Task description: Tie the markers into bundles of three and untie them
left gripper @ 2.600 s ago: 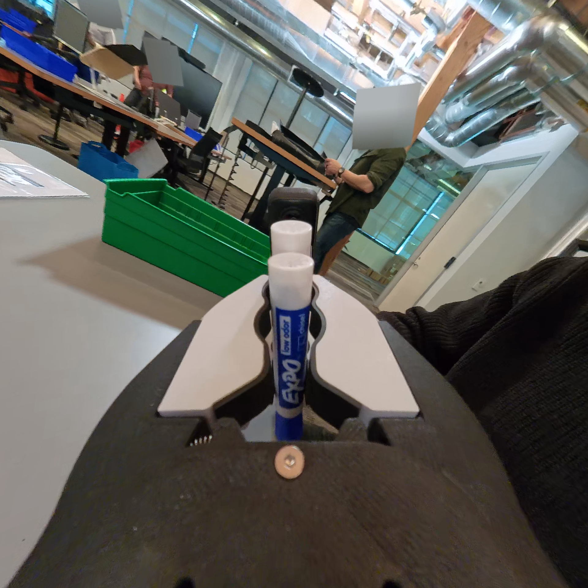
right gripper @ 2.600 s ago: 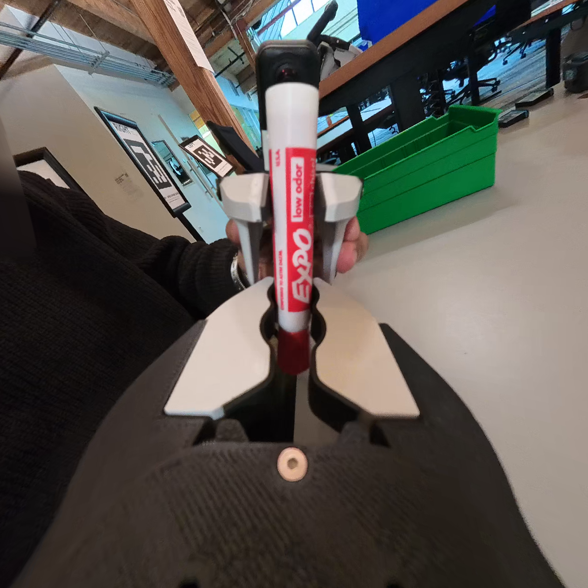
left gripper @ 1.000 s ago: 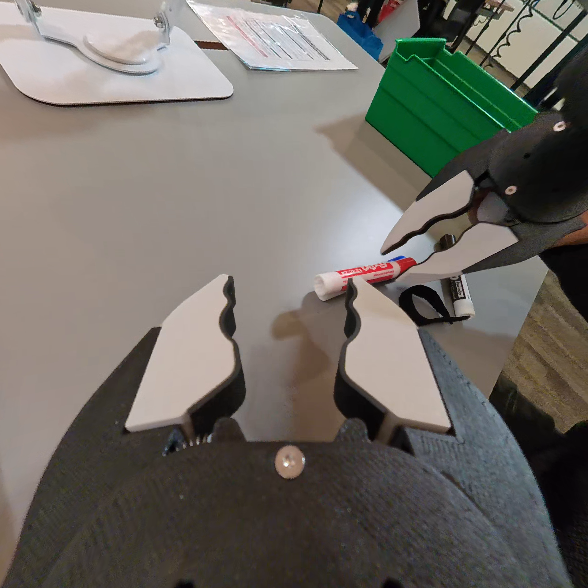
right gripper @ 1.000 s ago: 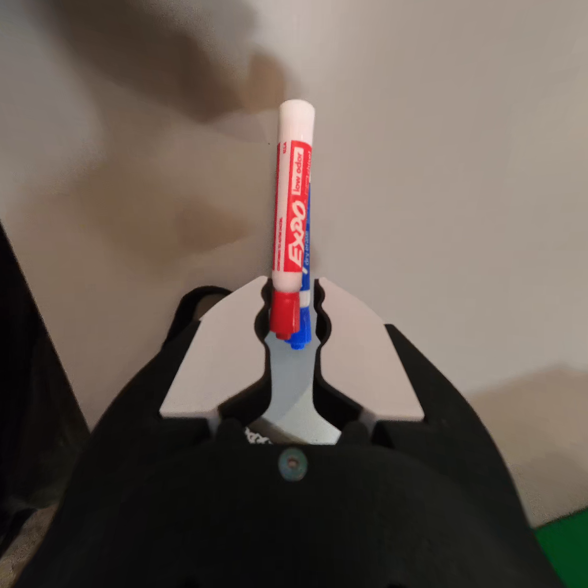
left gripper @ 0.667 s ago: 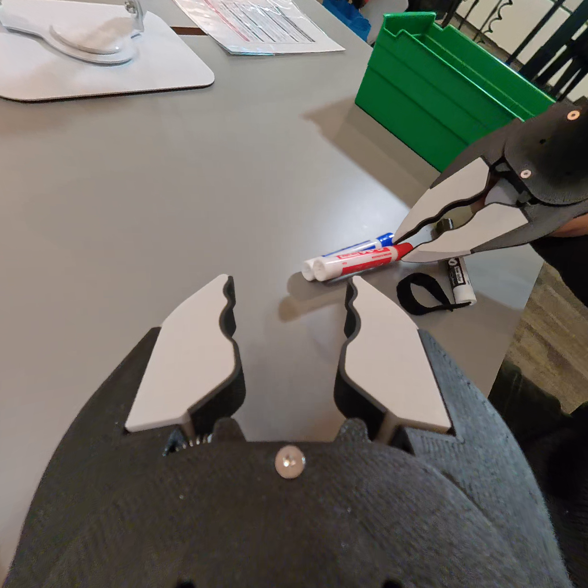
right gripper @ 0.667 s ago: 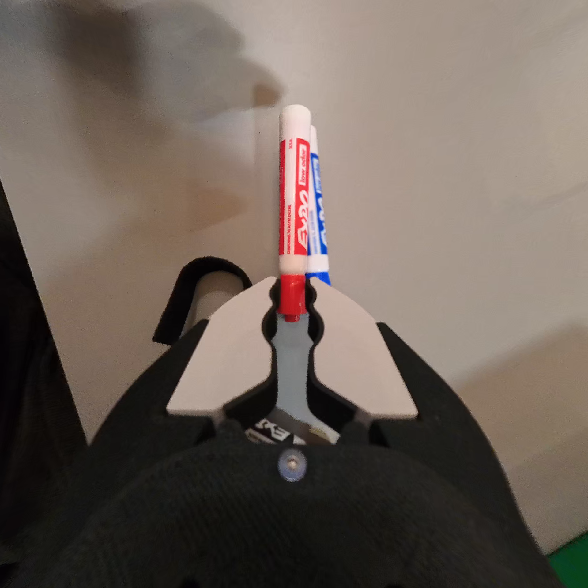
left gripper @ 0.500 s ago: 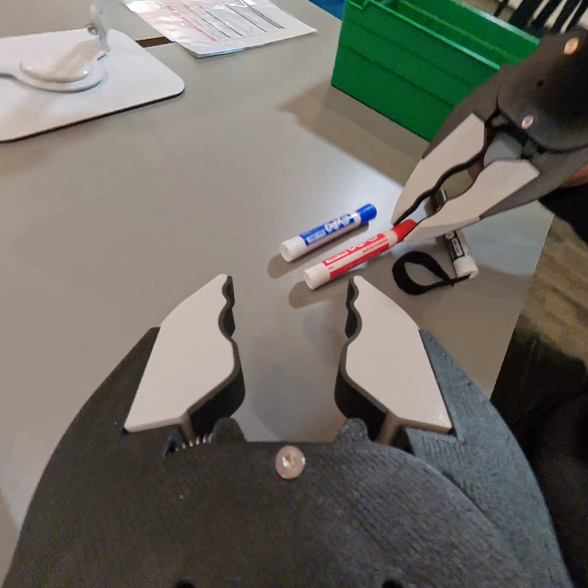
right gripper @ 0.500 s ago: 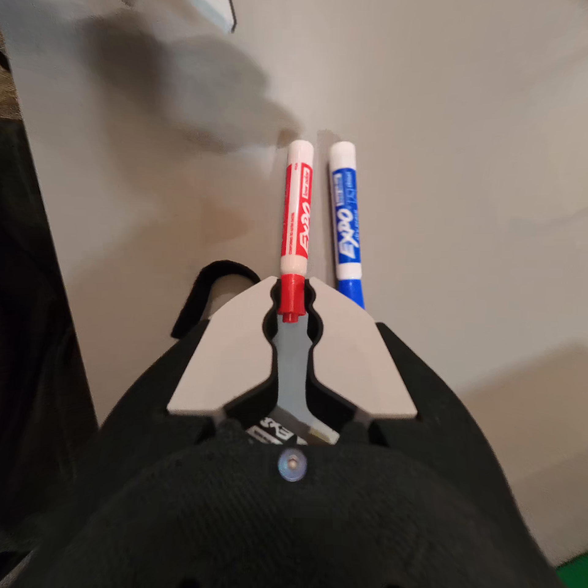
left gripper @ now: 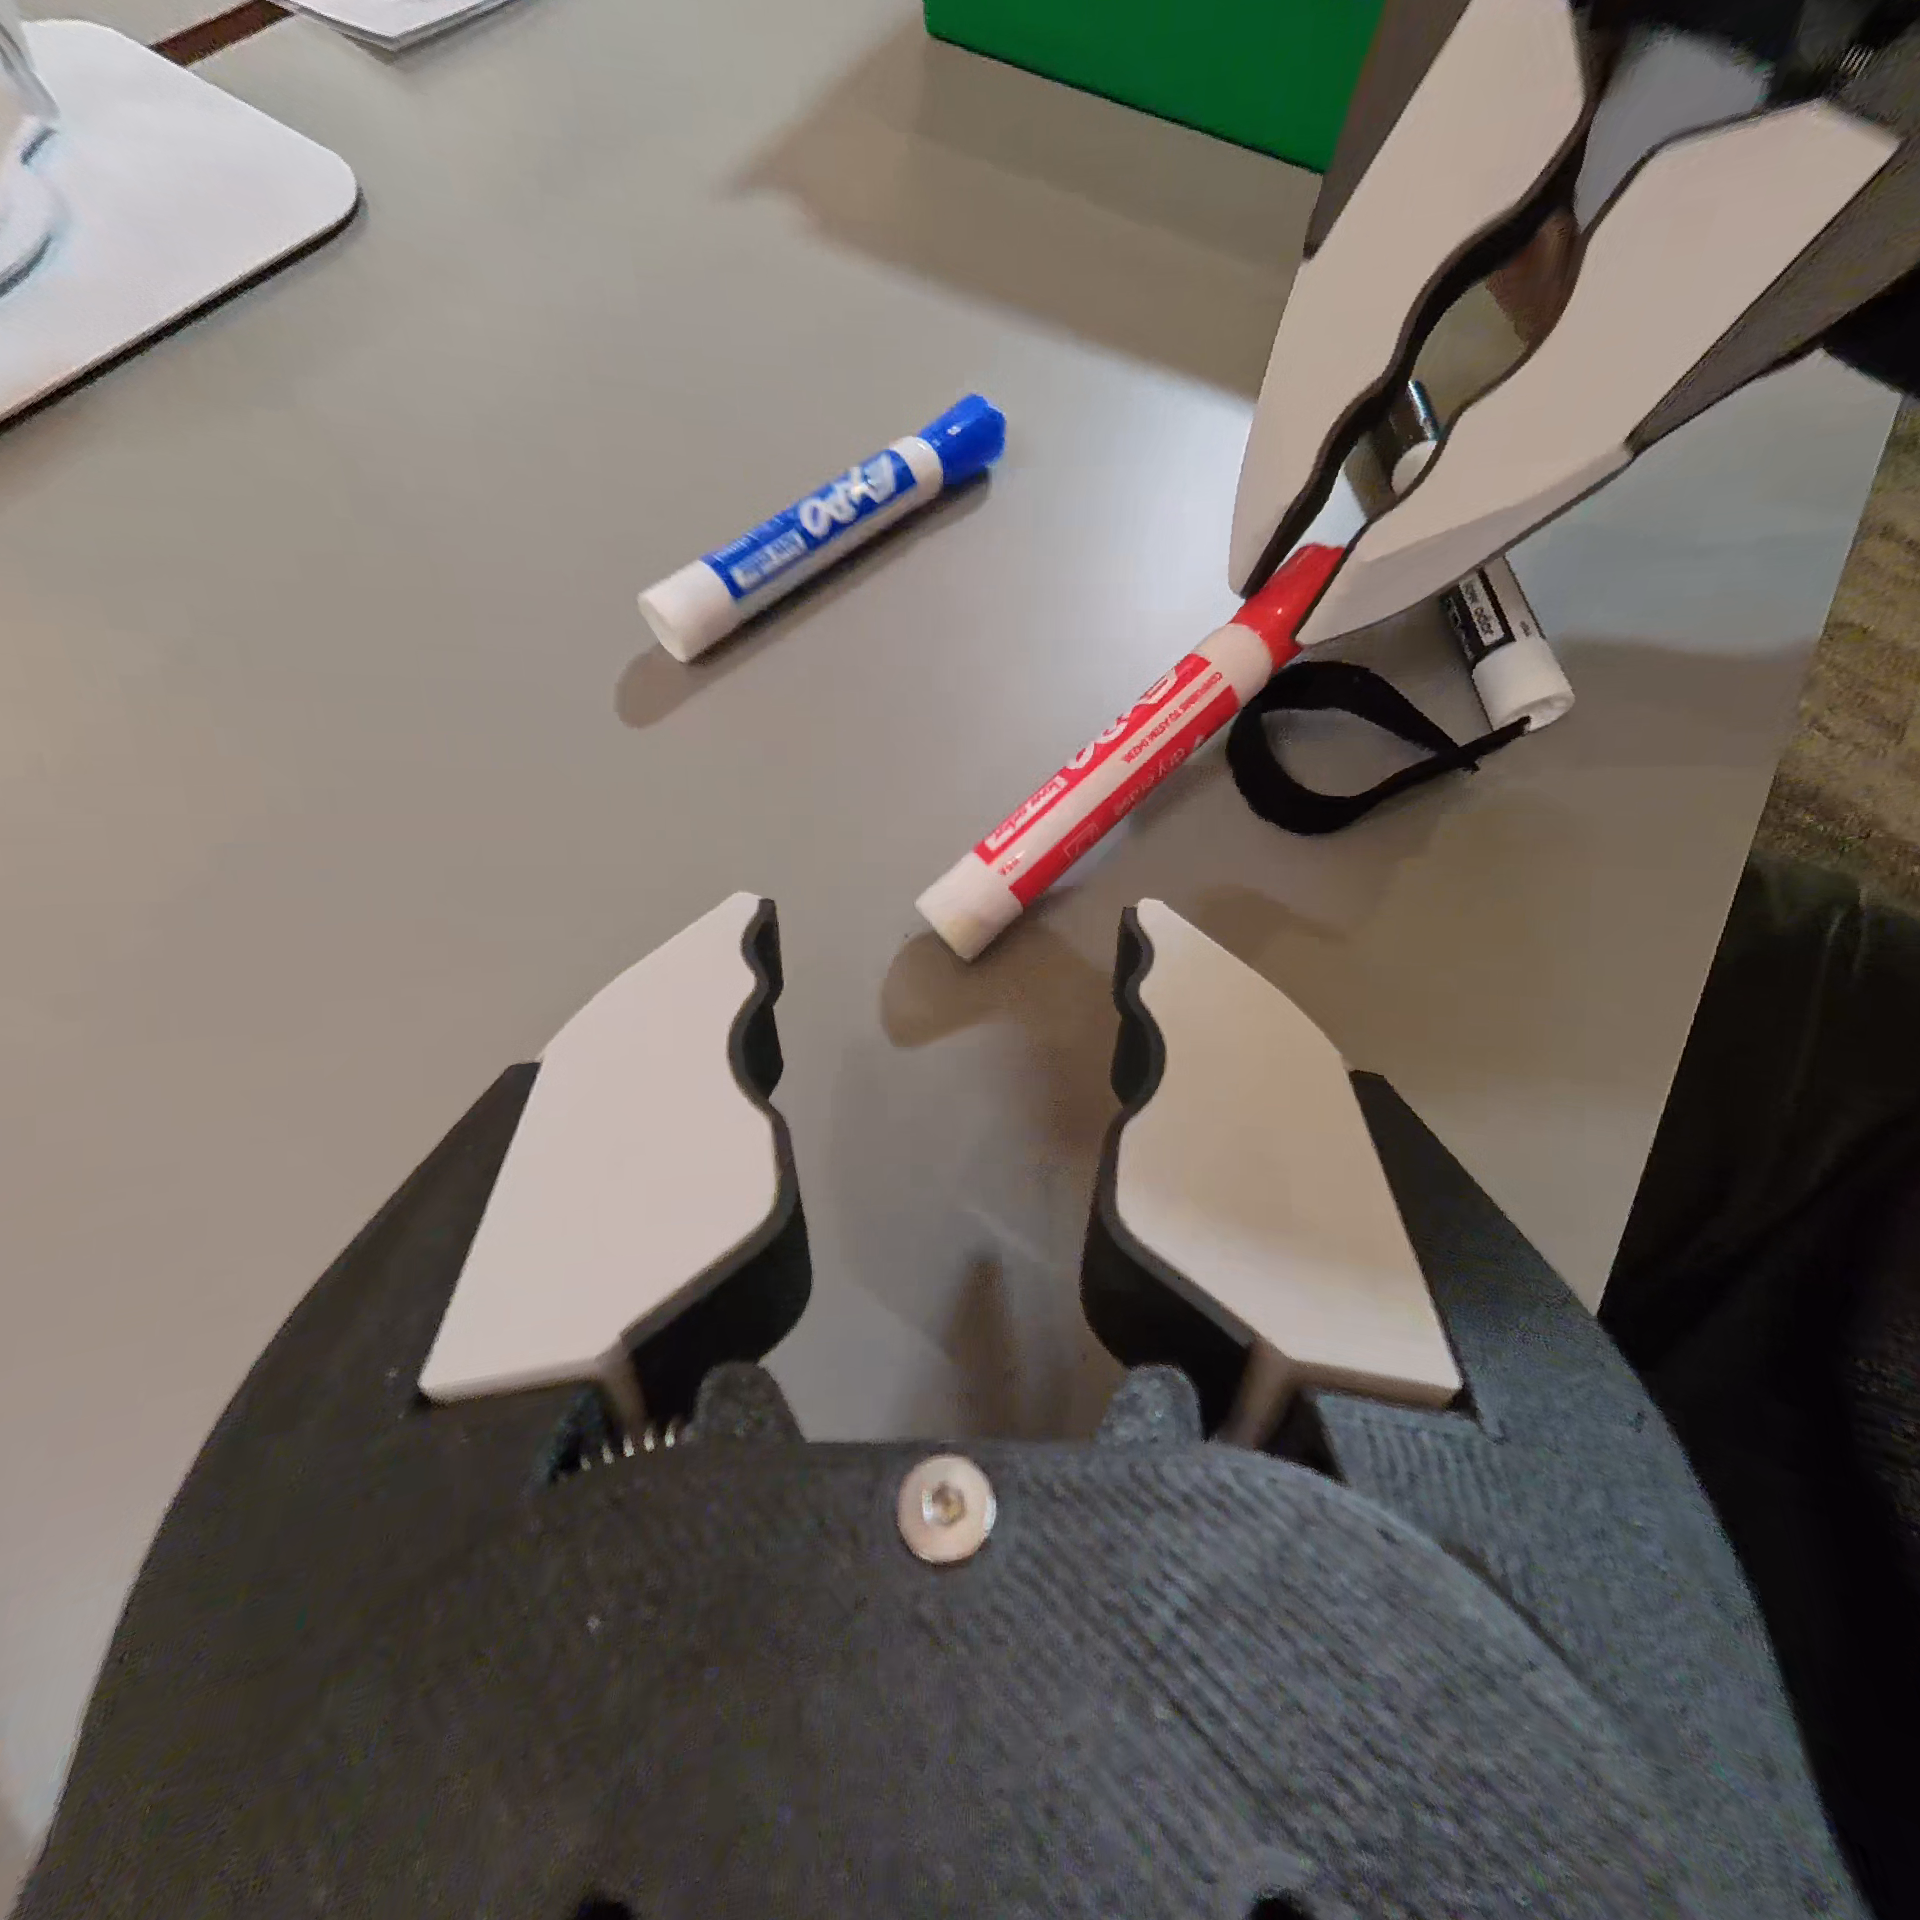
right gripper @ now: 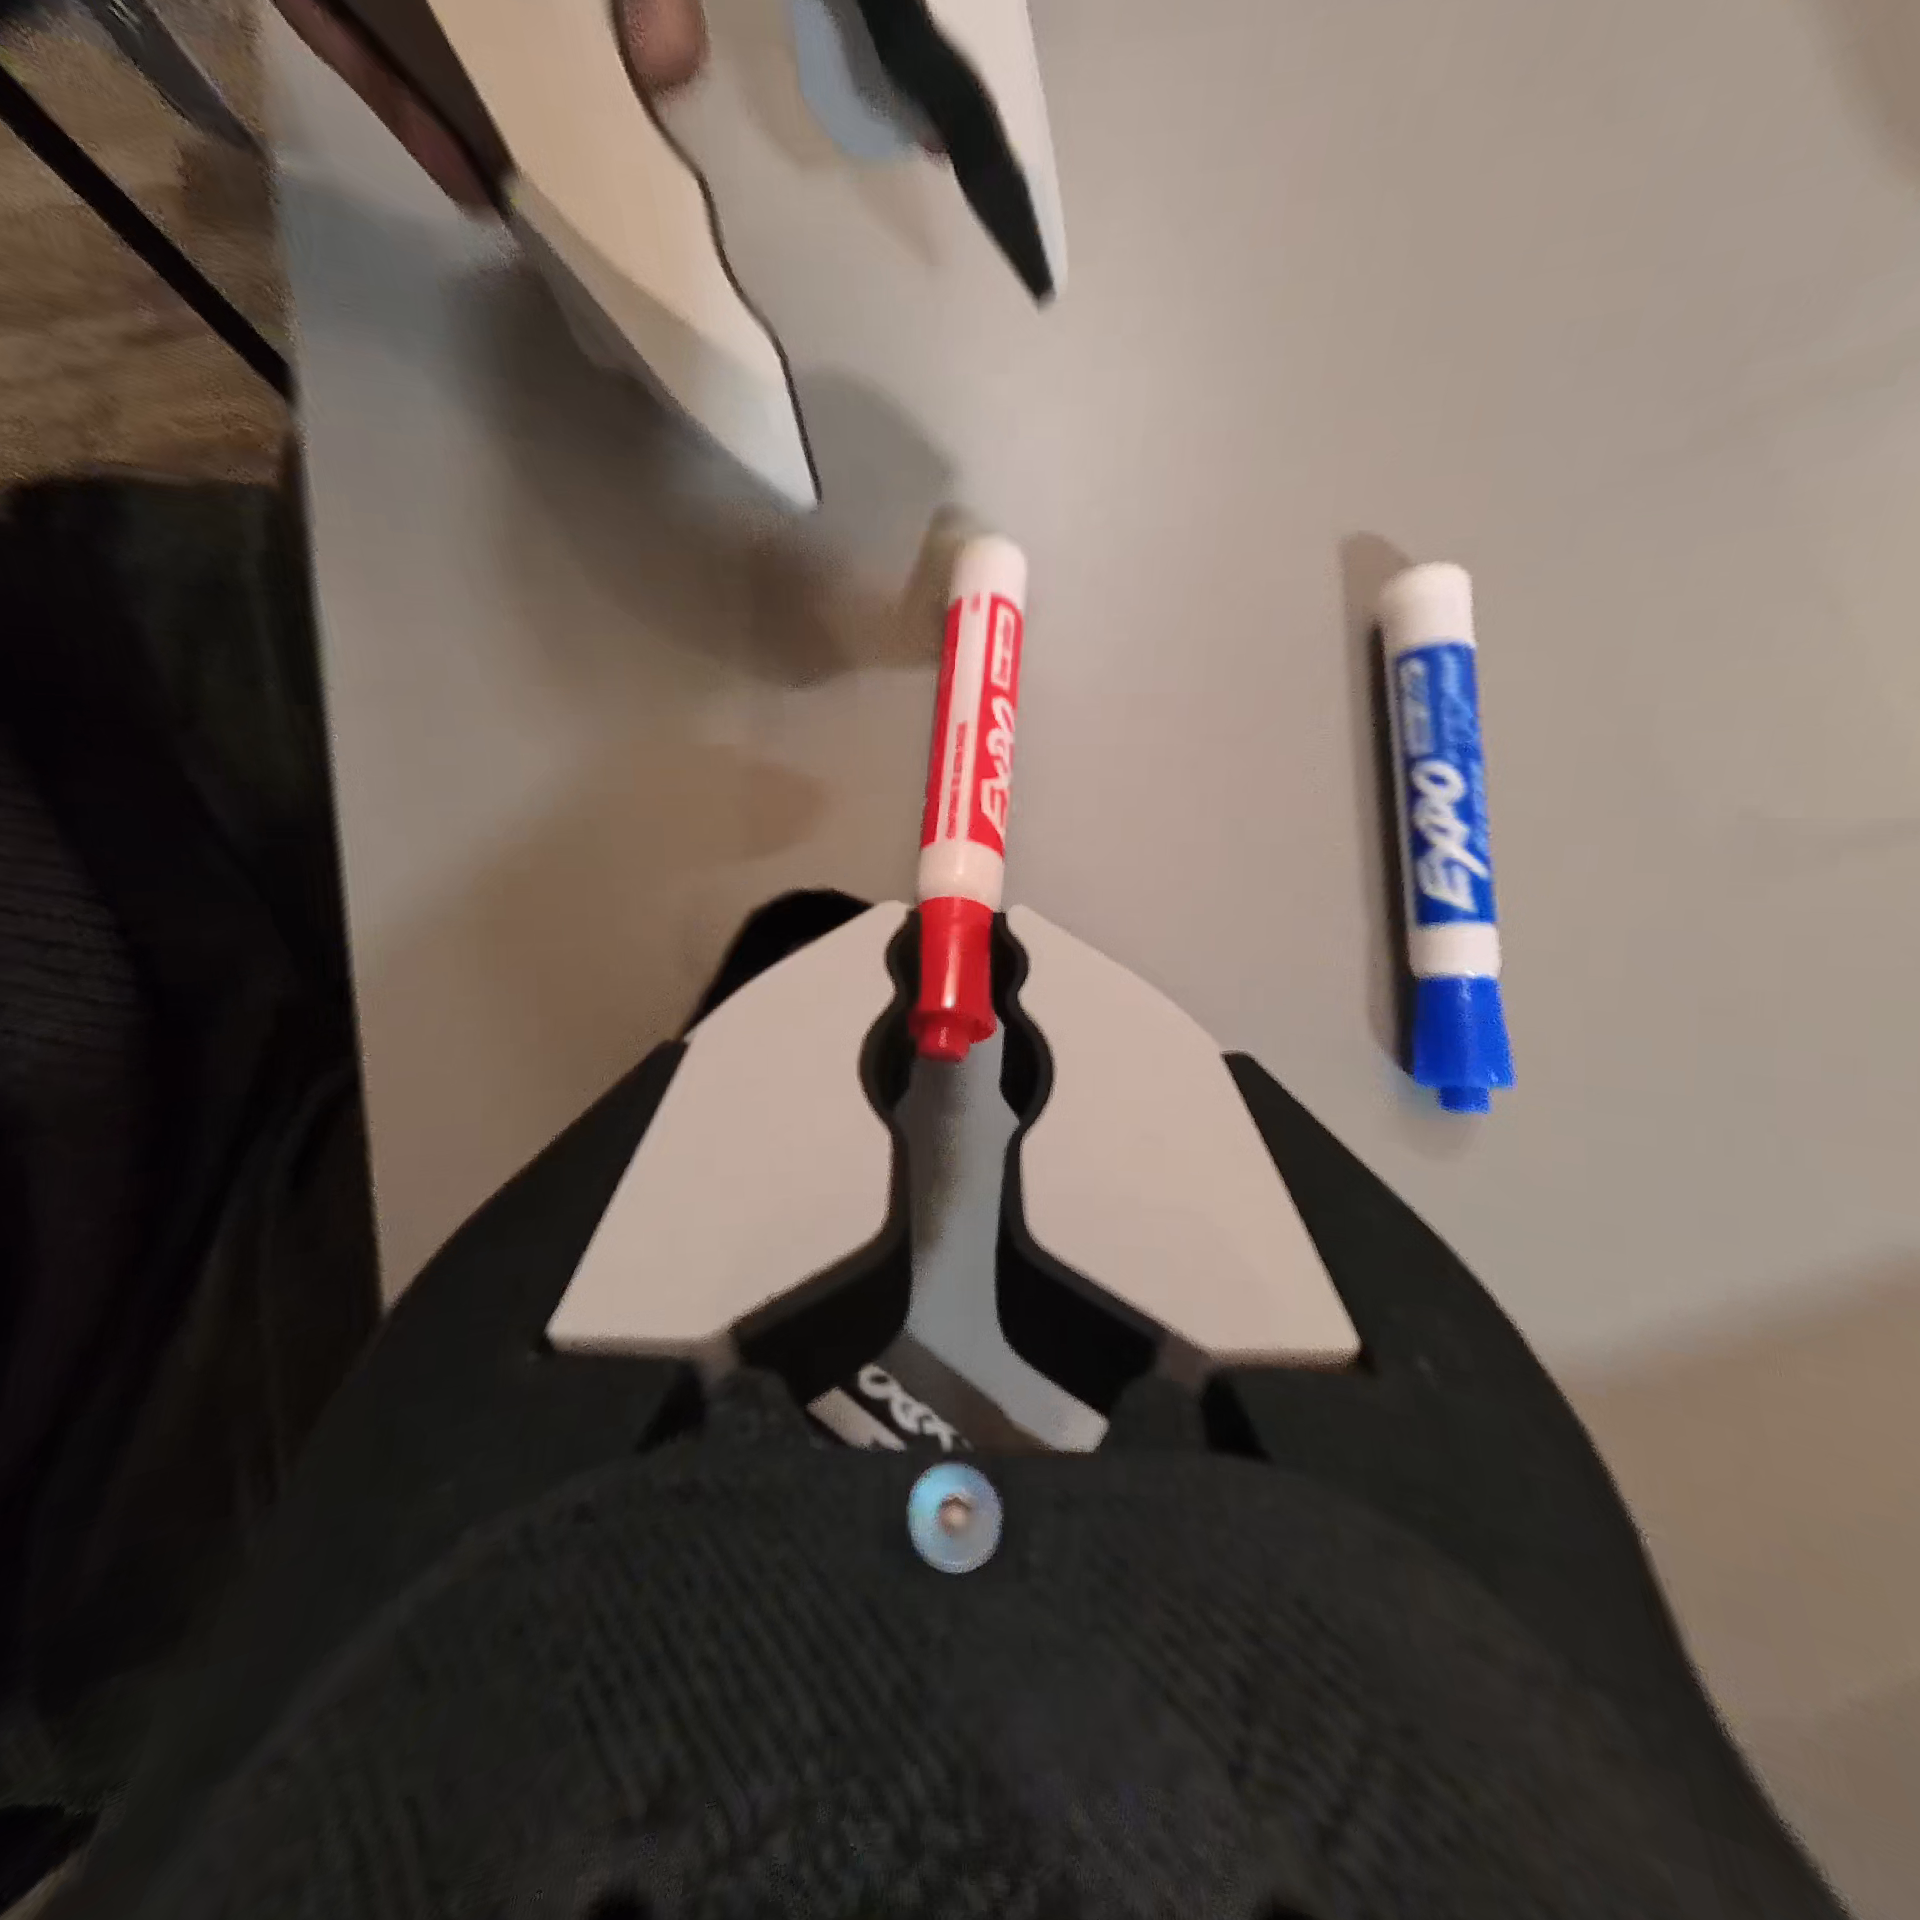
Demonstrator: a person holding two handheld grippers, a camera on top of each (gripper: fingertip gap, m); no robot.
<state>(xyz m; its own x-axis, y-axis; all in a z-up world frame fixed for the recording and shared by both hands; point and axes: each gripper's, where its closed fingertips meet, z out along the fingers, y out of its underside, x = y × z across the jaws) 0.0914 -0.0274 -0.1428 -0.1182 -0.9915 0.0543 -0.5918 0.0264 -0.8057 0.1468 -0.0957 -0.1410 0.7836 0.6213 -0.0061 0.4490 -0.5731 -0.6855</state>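
My right gripper (right gripper: 951, 914) is shut on the red cap of a red marker (right gripper: 971, 727). In the left wrist view the red marker (left gripper: 1112, 769) slopes down from the right gripper (left gripper: 1283, 597) to the grey table. My left gripper (left gripper: 948, 914) is open and empty, its tips just short of the marker's white end. It shows blurred at the top of the right wrist view (right gripper: 920, 384). A blue marker (left gripper: 821, 525) lies loose on the table, apart from the red one (right gripper: 1444, 821). A black strap loop (left gripper: 1340, 758) and a black marker (left gripper: 1507, 655) lie under the right gripper.
A green bin (left gripper: 1143, 52) stands at the back of the table. A white pad (left gripper: 156, 208) lies at the far left. The table's edge (left gripper: 1714, 935) runs close on the right, with a dark sleeve (right gripper: 156, 935) beyond it.
The red and blue markers have come apart: the blue one now lies off to the side. My right gripper still holds the red one by its cap. My left gripper has moved closer.
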